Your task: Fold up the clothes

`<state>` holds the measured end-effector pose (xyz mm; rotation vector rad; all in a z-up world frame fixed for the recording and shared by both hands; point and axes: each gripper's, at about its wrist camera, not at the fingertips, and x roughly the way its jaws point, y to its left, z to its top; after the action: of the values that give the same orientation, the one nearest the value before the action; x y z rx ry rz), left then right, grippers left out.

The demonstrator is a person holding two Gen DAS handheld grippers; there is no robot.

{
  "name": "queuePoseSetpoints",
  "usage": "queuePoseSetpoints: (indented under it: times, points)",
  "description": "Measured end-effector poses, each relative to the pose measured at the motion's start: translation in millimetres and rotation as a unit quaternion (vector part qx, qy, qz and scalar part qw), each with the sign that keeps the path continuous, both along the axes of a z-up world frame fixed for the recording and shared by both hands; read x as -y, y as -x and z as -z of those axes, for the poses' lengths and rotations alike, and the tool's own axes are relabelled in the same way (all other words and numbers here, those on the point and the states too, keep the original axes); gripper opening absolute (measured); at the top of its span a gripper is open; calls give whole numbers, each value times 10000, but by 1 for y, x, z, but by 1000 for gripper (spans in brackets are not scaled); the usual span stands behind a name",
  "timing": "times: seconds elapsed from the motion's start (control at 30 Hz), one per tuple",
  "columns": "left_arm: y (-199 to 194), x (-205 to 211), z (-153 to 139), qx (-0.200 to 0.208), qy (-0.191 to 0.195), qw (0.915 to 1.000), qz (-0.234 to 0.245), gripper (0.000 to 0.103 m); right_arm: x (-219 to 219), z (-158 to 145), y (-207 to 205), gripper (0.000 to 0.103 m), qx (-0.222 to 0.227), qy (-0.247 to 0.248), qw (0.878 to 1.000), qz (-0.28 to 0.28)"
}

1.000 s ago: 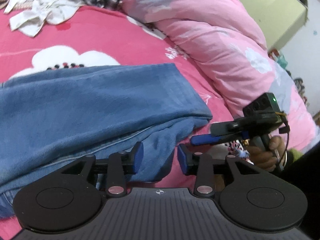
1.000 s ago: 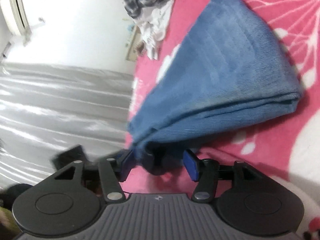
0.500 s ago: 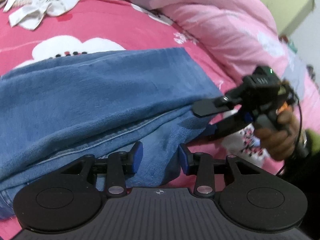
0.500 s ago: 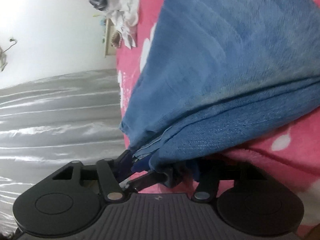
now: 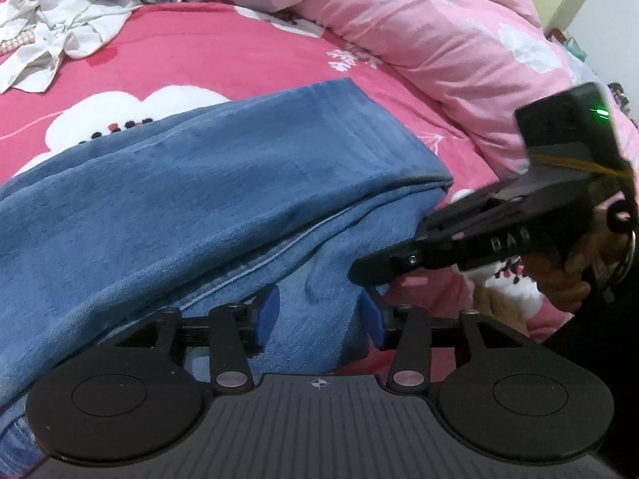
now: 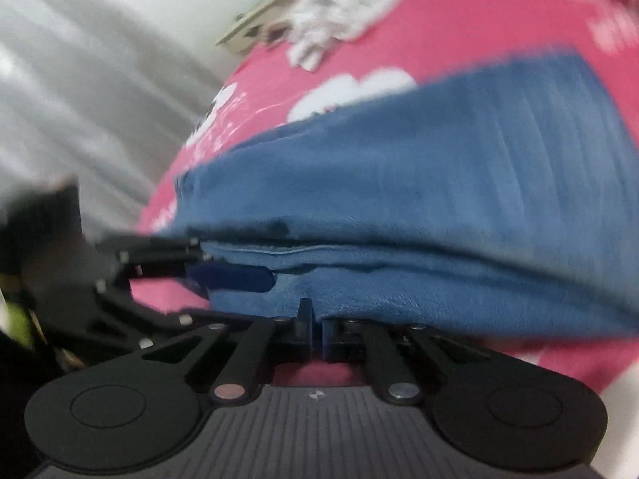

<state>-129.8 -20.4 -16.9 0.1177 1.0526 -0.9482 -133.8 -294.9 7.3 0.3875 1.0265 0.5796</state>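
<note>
The folded garment (image 5: 207, 207) lies on the bed sheet (image 5: 223, 52). Behind it, at the far left of the left wrist view, a heap of other clothes (image 5: 80, 4) lies on the same sheet, well apart from the garment. At the right of the sheet, behind the garment, lies a bulky quilt (image 5: 431, 40). The left gripper (image 5: 319, 315) is at the near edge of the garment, with a fold of cloth between its fingers. The right gripper (image 6: 315, 325) is just beside it, to its right, on the same near edge. Beyond the left side of the bed hangs a curtain (image 6: 80, 80).
</note>
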Motion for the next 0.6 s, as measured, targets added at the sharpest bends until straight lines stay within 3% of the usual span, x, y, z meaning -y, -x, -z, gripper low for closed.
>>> queuePoseSetpoints:
  times: [0.1, 0.27, 0.47, 0.6]
  points:
    - [-4, 1, 3, -65, 0, 10000, 41, 46, -16, -13, 10, 4, 792, 713, 9936, -377]
    - [-1, 6, 3, 171, -144, 9994, 251, 45, -30, -20, 26, 4, 1648, 1292, 9753, -696]
    - [7, 11, -1, 614, -366, 9971, 277, 26, -36, -22, 33, 4, 2131, 1535, 9615, -807]
    - [10, 12, -7, 769, -394, 9961, 159, 21, -39, -21, 35, 5, 2333, 1557, 9570, -736]
